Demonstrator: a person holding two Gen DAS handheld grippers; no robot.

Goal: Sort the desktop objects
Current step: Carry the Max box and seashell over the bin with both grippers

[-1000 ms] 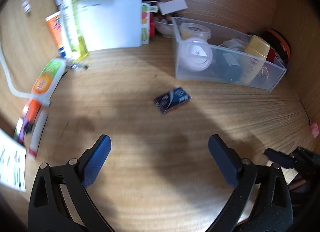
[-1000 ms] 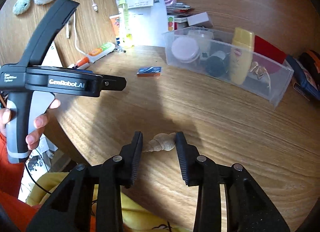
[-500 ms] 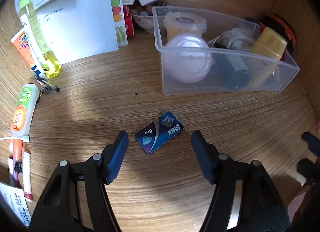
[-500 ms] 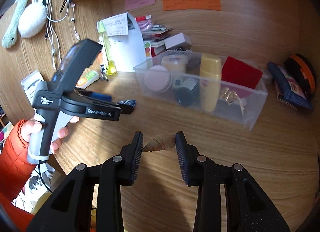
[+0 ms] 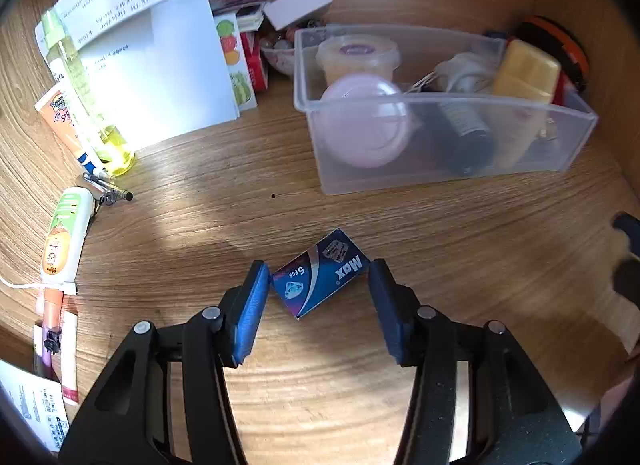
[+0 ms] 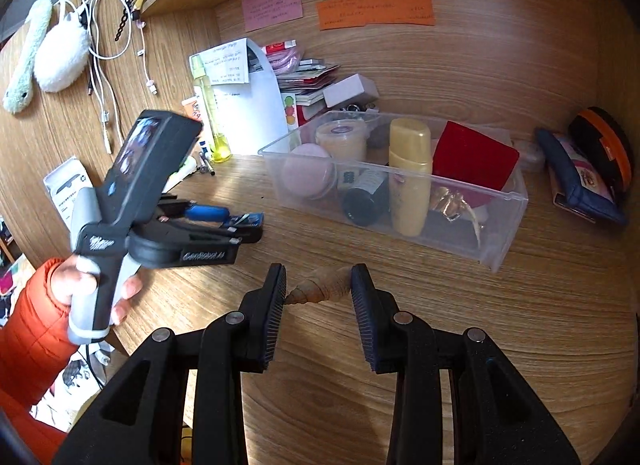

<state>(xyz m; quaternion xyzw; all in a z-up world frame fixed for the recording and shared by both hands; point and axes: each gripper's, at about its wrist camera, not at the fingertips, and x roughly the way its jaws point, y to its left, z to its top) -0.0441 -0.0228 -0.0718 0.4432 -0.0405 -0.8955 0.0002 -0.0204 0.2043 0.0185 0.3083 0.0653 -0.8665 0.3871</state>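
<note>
The left gripper tilts steeply down at the wooden table, its jaws closing on a small blue box that lies flat between them. The left blue pad touches one corner of the box and the right pad stands just at its opposite corner, so no firm pinch shows yet. In the right wrist view a hand in an orange sleeve grips that tool's grey handle at 9 o'clock, with the box at the fingers' tips.

The right gripper points more shallowly across the table, fingers clenched on a tan spiral seashell raised off the wood. Its pointed end meets the left pad; its broad end is hidden behind the right one.

At 1 o'clock from the blue box sits a clear plastic bin, translucent, so its contents blur through the wall: a round pink lidded tub, a dark bottle on its side and a yellow capped bottle. The print on the white paper at 11 o'clock is too washed out to read. The fisheye rim cuts off the tubes at 9 o'clock. The box is glossy card with "Max" printed on it; the shell is ridged and matte.
</note>
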